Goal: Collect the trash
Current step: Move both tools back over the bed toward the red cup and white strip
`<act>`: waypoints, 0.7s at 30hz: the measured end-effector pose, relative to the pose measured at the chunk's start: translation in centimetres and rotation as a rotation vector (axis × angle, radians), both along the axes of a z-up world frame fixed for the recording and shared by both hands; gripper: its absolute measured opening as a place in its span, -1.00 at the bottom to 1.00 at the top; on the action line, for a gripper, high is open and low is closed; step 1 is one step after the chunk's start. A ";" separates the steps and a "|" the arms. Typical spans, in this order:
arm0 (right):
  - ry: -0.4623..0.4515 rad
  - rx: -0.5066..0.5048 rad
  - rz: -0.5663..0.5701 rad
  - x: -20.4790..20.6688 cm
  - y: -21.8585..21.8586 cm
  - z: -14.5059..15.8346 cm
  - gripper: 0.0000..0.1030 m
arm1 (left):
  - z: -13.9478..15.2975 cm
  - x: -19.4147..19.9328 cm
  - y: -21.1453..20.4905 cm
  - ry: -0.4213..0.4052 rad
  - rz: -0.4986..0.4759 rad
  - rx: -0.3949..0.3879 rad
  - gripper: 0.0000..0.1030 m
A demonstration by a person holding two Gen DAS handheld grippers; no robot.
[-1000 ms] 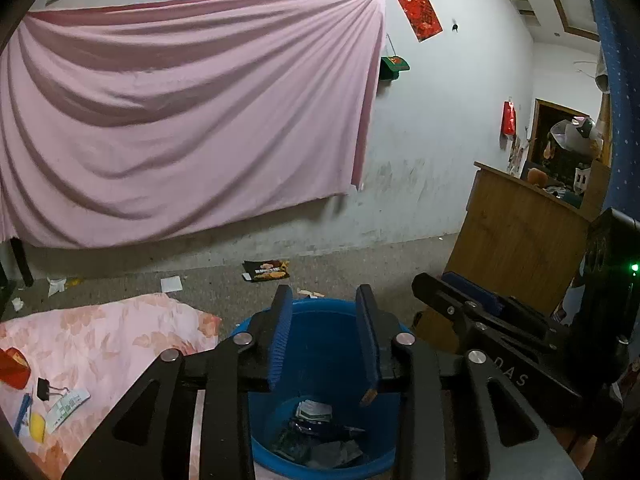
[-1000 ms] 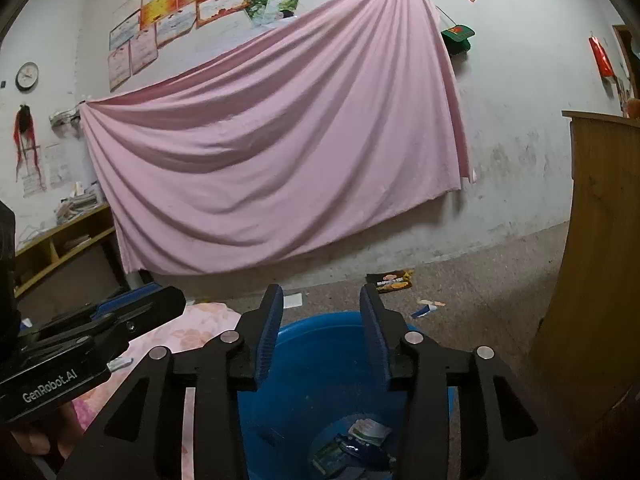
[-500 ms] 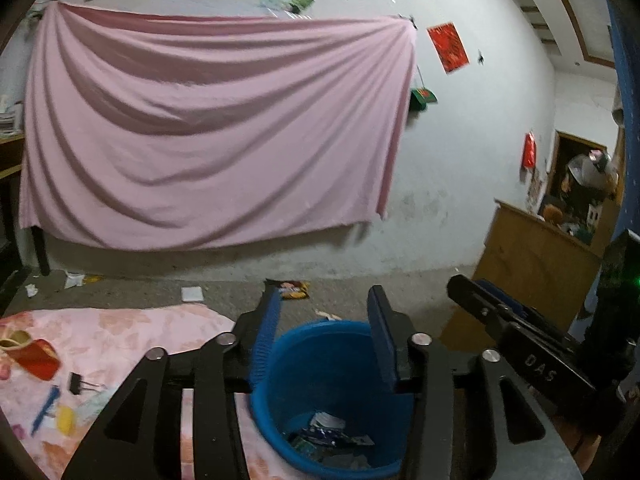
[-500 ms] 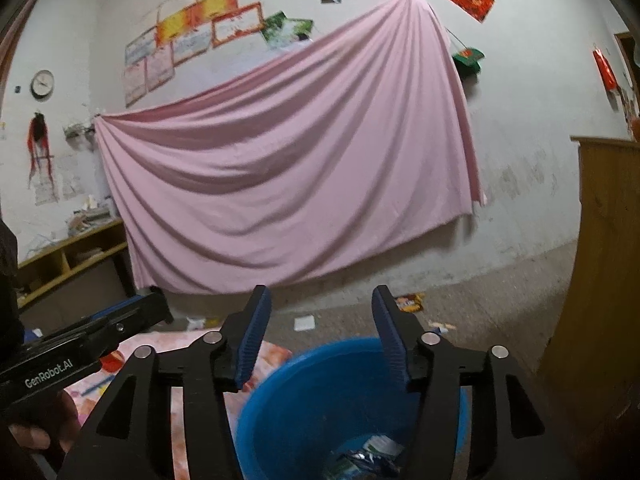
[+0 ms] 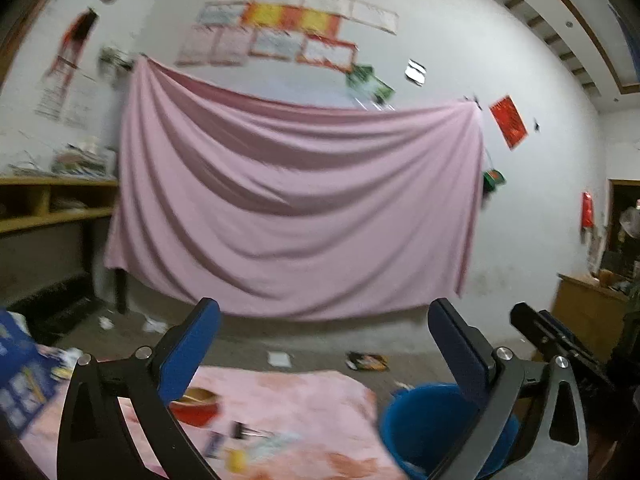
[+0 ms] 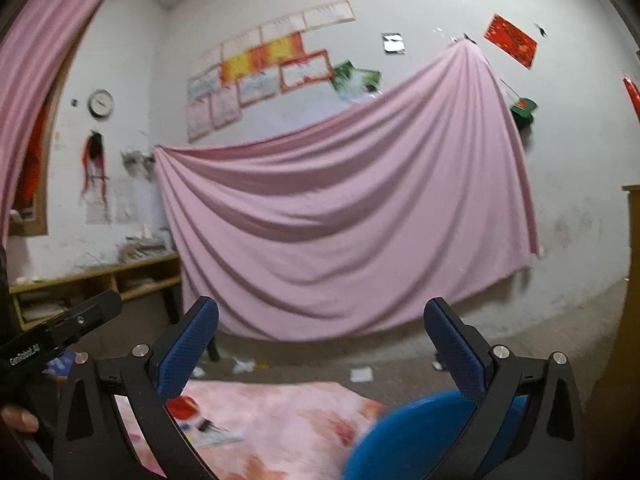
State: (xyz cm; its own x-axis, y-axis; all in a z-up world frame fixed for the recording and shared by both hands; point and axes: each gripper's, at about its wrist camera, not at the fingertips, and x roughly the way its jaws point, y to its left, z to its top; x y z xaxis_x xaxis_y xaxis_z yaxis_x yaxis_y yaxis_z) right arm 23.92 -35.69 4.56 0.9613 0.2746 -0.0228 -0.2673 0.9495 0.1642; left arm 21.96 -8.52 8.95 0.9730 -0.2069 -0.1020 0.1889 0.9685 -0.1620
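The left gripper (image 5: 324, 336) and right gripper (image 6: 320, 332) are both standing released, jaws having just been spreading wide with nothing between them. The left wrist view is showing a snack wrapper (image 5: 367, 361) and a paper scrap (image 5: 279, 358) lying on the floor beyond the pink floral cloth (image 5: 304, 404); the right wrist view is showing paper scraps but not that wrapper. On the cloth, blurred litter is lying near its front edge: a red bowl (image 5: 196, 406), a binder clip (image 5: 240, 430), a yellow piece (image 5: 236, 460). The blue bin (image 5: 424, 420) is sitting just off the cloth's right edge.
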 end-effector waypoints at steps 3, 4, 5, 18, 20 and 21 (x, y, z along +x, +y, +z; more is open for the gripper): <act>-0.028 0.002 0.038 0.1 2.3 0.2 1.00 | -0.3 -0.7 2.9 -0.001 0.042 0.016 0.98; -0.038 -0.001 0.051 0.0 3.1 0.2 1.00 | -0.5 -1.0 3.9 -0.006 0.055 0.017 0.98; -0.045 -0.009 0.063 0.0 3.8 0.2 1.00 | -0.7 -1.5 4.8 -0.013 0.072 0.018 0.98; -0.048 -0.092 0.189 1.7 11.7 -1.9 1.00 | -4.7 -2.6 11.4 0.003 0.191 0.052 0.98; -0.016 -0.107 0.197 2.5 12.4 -2.5 1.00 | -5.5 -2.1 11.7 0.028 0.191 0.057 0.98; 0.006 -0.115 0.204 2.9 12.7 -2.9 1.00 | -6.0 -1.8 11.8 0.045 0.187 0.056 0.98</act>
State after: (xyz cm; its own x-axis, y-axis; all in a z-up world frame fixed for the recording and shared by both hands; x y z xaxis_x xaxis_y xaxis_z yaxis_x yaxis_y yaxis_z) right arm 26.86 -23.01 1.66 0.8860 0.4582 -0.0708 -0.4547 0.8886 0.0601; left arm 20.20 3.32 2.99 0.9881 -0.0161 -0.1527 -0.0009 0.9938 -0.1109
